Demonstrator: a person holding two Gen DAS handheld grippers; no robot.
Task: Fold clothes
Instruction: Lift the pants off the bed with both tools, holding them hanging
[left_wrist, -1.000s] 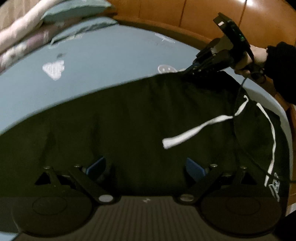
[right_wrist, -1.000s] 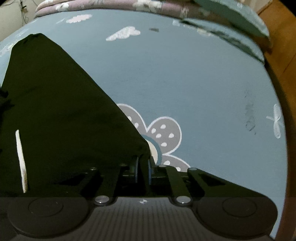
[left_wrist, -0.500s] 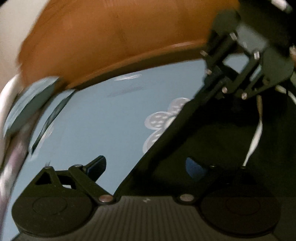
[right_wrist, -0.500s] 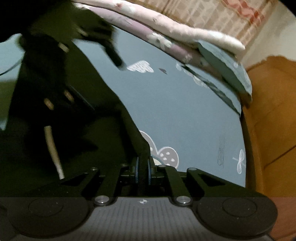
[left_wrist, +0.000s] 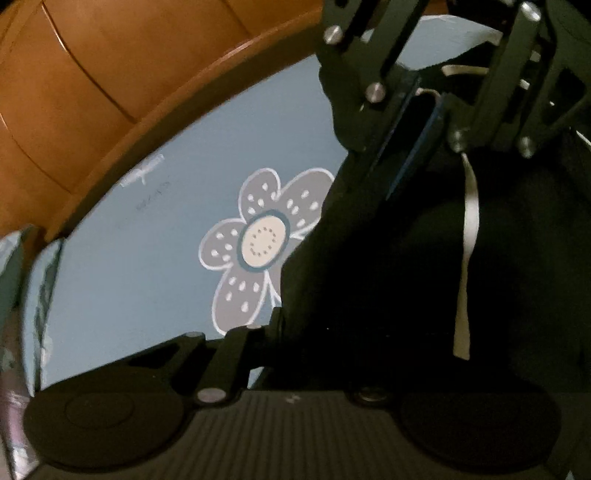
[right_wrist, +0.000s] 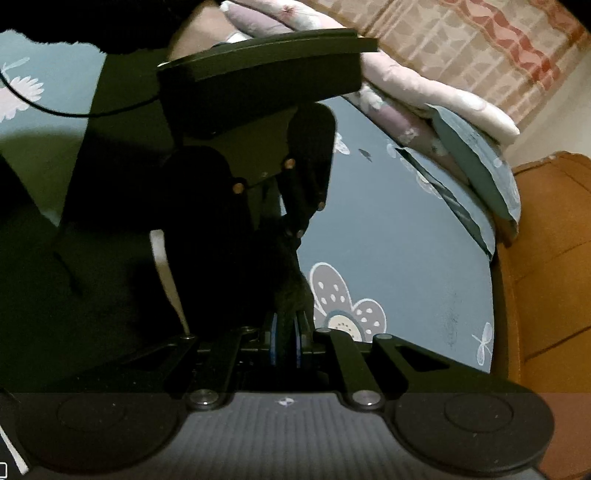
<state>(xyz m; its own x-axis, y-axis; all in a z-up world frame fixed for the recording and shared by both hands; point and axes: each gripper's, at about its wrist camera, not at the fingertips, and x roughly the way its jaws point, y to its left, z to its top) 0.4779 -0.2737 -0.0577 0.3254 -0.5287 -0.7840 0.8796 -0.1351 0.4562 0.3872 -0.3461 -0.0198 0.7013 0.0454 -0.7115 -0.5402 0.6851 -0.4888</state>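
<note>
A black garment (left_wrist: 388, 266) with a white drawstring (left_wrist: 466, 258) hangs in front of me over the blue bed sheet (left_wrist: 147, 236). My right gripper (right_wrist: 284, 343) is shut on a bunched edge of the black garment (right_wrist: 110, 280); it also shows in the left wrist view (left_wrist: 413, 140), close above, jaws pinching the cloth. My left gripper (left_wrist: 314, 332) has its jaws closed in on the cloth edge, the right finger hidden by fabric. It appears in the right wrist view (right_wrist: 288, 221) just ahead, fingers down at the same bunch of cloth.
The sheet has a grey flower print (left_wrist: 262, 240). A wooden bed frame (left_wrist: 110, 92) runs along the far edge. Pillows and folded bedding (right_wrist: 443, 110) lie at the head of the bed.
My left gripper has swung right toward my right gripper and its jaws have closed from open onto the cloth. The two grippers are now close together and the garment hangs doubled.
</note>
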